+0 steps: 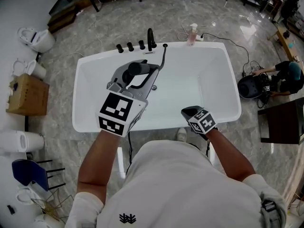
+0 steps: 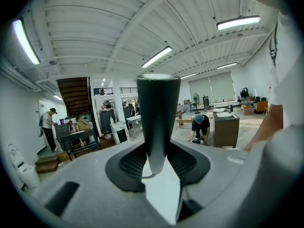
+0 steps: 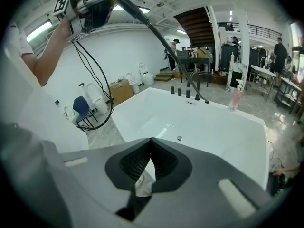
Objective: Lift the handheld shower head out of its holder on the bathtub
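- left arm (image 1: 97,160) reached forward, forearm bare, wrist straight
- left gripper (image 1: 142,77) held high, tipped slightly below level; jaws part-closed, clamped on shower head handle (image 2: 158,108)
- right arm (image 1: 228,156) bent at elbow, kept lower, nearer body
- right gripper (image 1: 190,112) pointed steeply down; jaws met at tips

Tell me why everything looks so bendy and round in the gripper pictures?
Left gripper view: a wide lens curves the ceiling beams, darkens the corners, and makes the close shower head look huge; the ceiling lights glare white. Right gripper view: the bathtub rim bows the same way. Head view: the shiny floor shows bright reflections.
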{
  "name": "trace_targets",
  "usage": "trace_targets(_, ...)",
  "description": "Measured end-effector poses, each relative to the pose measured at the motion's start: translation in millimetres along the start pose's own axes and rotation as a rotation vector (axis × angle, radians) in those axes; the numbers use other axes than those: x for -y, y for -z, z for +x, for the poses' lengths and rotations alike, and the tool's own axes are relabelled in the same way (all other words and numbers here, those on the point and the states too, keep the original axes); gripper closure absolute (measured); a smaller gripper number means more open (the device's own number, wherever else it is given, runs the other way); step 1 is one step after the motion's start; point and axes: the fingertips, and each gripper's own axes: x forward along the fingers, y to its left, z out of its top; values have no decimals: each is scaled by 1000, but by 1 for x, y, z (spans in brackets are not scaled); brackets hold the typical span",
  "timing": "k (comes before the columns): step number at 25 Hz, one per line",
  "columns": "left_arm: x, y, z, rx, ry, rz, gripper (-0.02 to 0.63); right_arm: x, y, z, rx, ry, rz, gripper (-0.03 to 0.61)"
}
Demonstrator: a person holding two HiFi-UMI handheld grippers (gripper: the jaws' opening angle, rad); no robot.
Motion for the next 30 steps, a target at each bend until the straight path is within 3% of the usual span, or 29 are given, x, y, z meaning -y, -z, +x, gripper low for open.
trace_targets(30, 8, -2, 5, -10, -5, -2, 474, 6, 10, -6, -6, -5, -14, 566)
